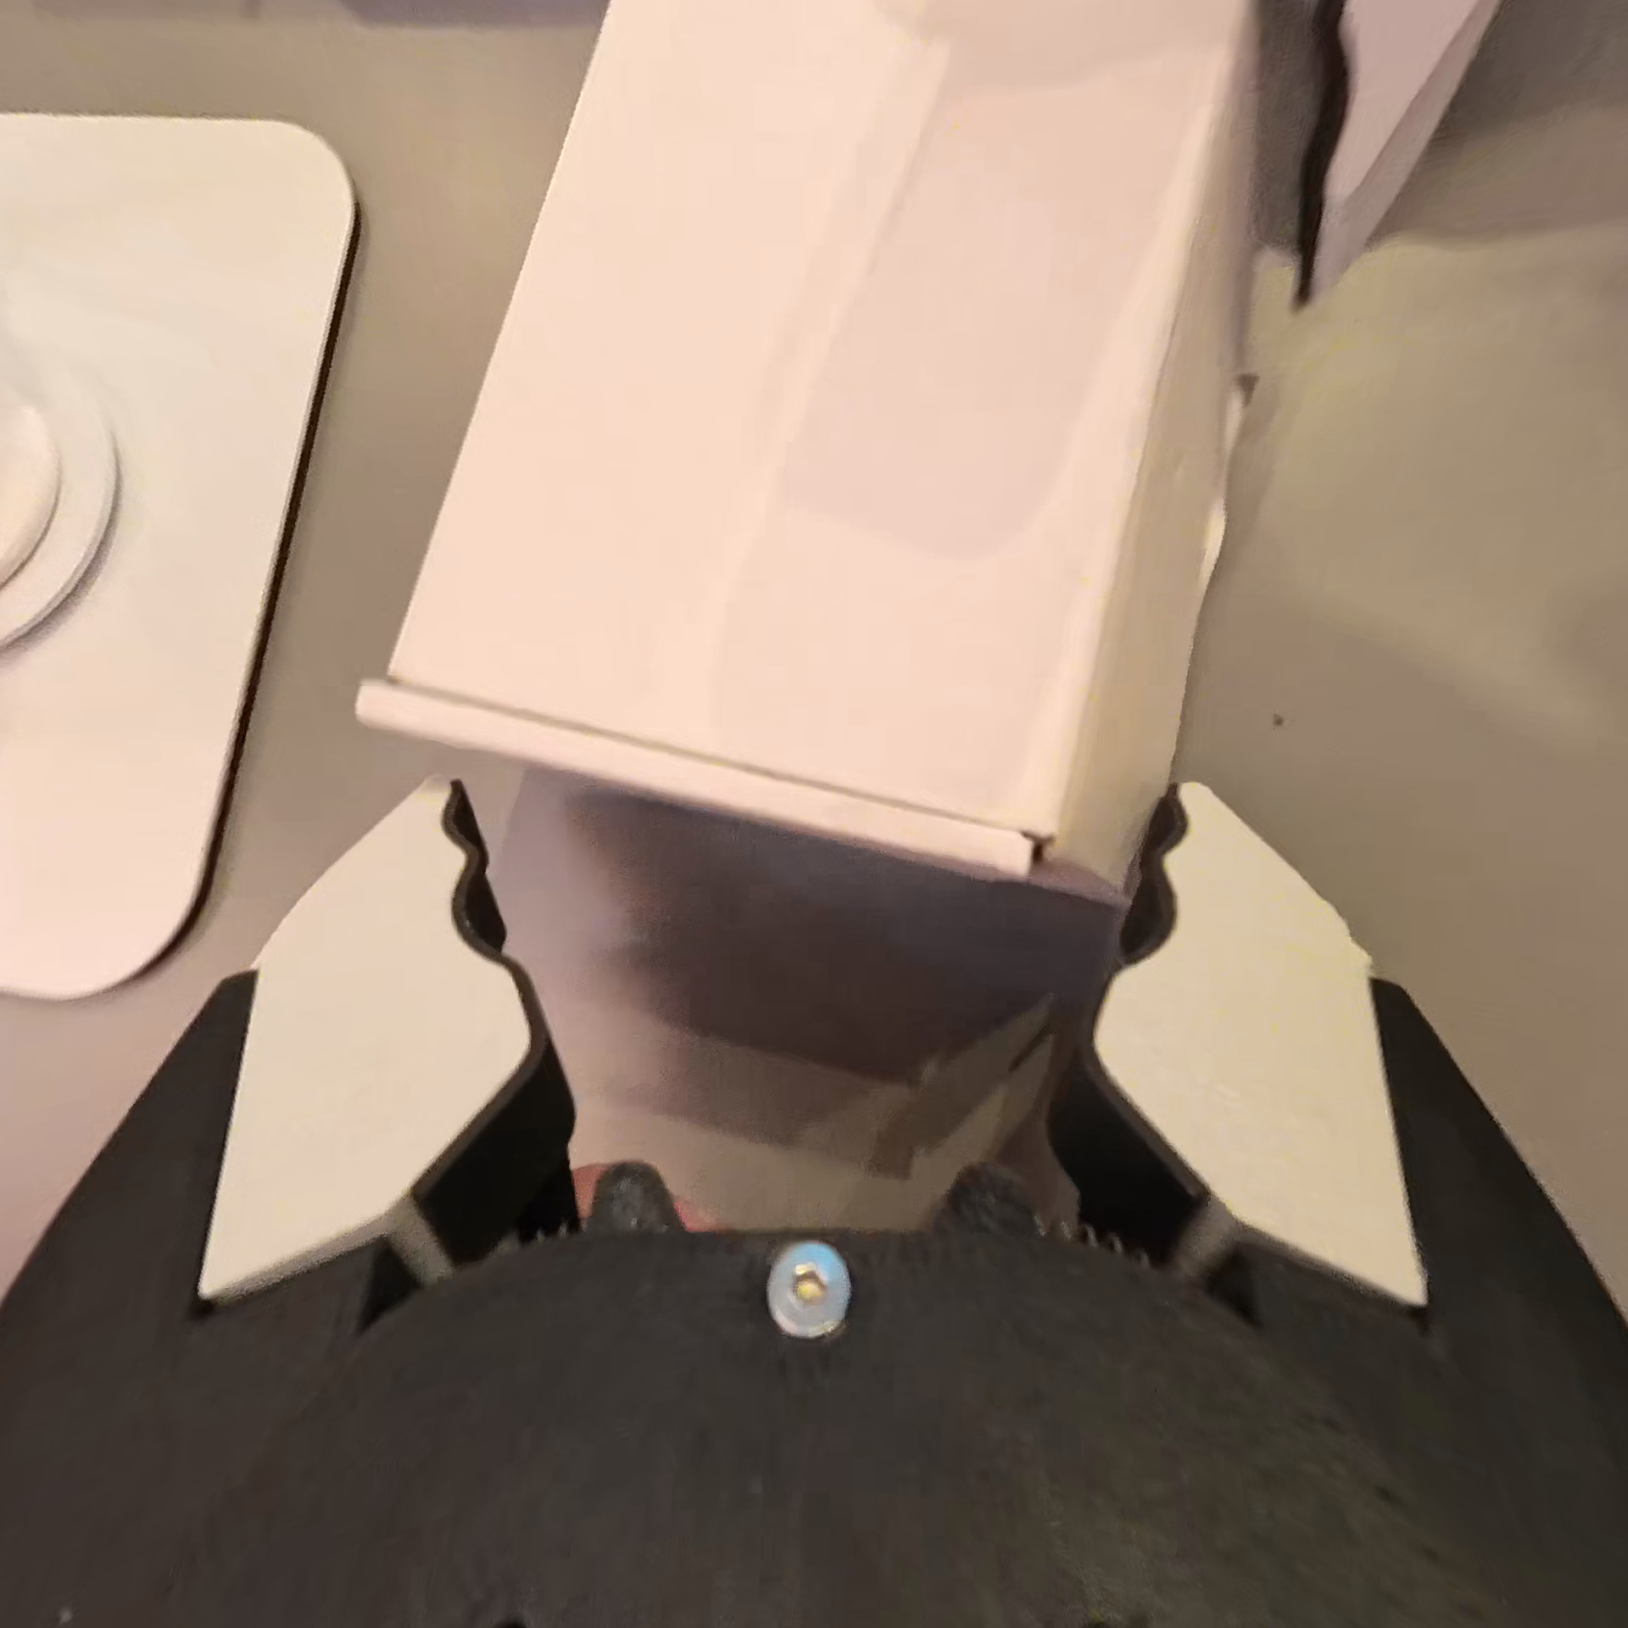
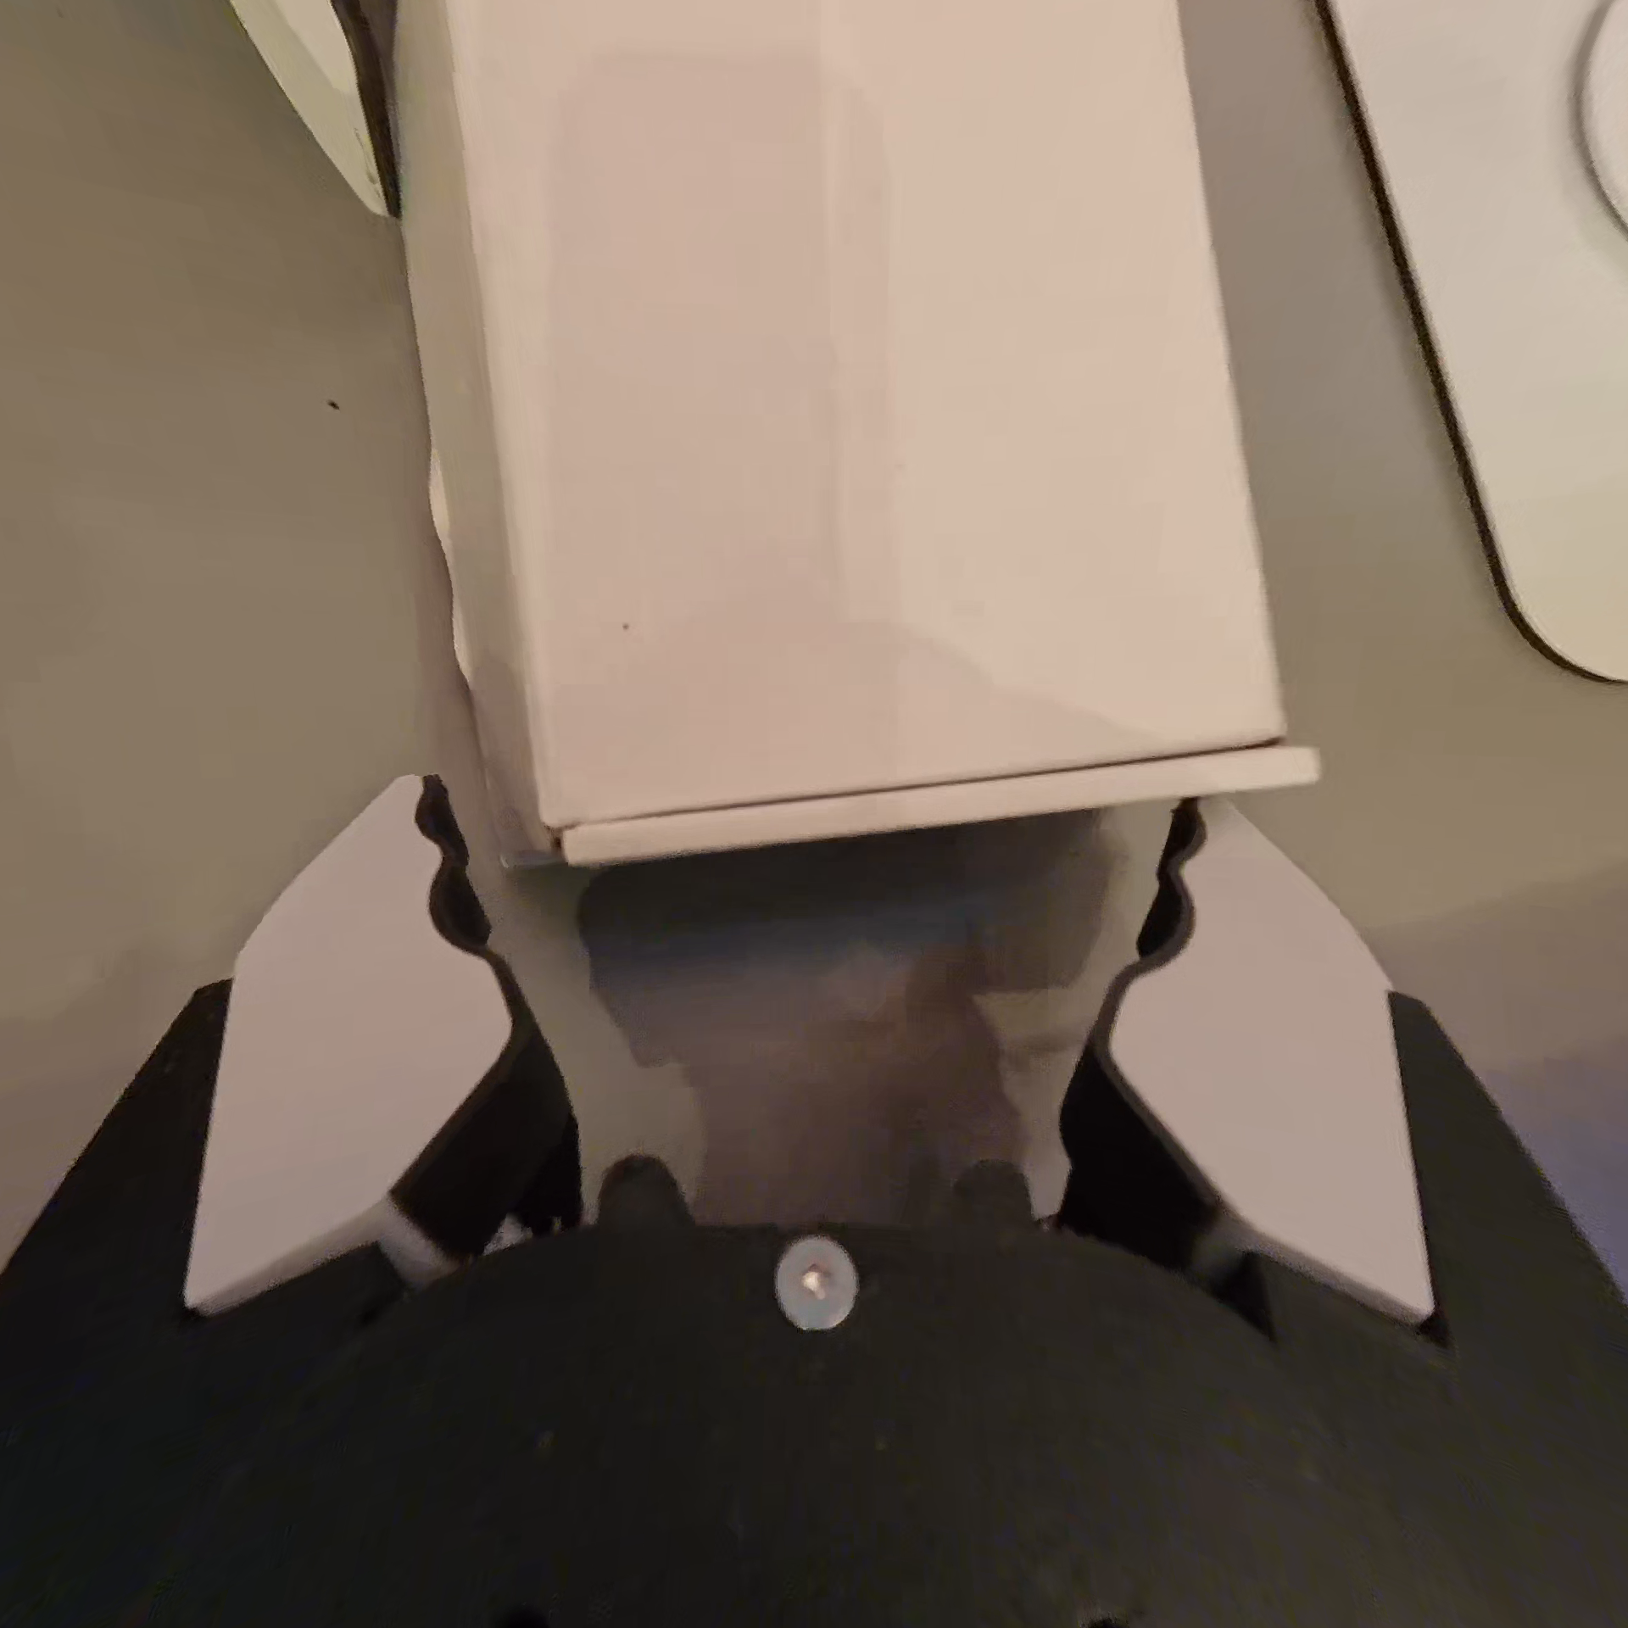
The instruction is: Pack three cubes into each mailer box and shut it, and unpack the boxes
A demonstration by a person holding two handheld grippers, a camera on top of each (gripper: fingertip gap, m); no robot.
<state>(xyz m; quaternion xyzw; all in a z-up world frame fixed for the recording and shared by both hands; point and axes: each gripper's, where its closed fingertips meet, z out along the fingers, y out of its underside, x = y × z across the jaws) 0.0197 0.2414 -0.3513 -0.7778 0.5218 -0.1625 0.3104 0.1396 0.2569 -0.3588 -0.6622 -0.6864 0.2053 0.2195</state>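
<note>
Both the left gripper (image 1: pixel 810 846) and right gripper (image 2: pixel 806 846) hover with fingers spread wide, gripping nothing, over a closed white mailer box (image 1: pixel 846 423) on the grey table (image 1: pixel 1427 617). This looks like the unpacking stage; next, a fingertip must catch the lid's front lip (image 2: pixel 934 806) and lift.

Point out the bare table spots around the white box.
Bare grey table lies between the white box and the far gripper; more on its other side. Crowded by the white pad.
</note>
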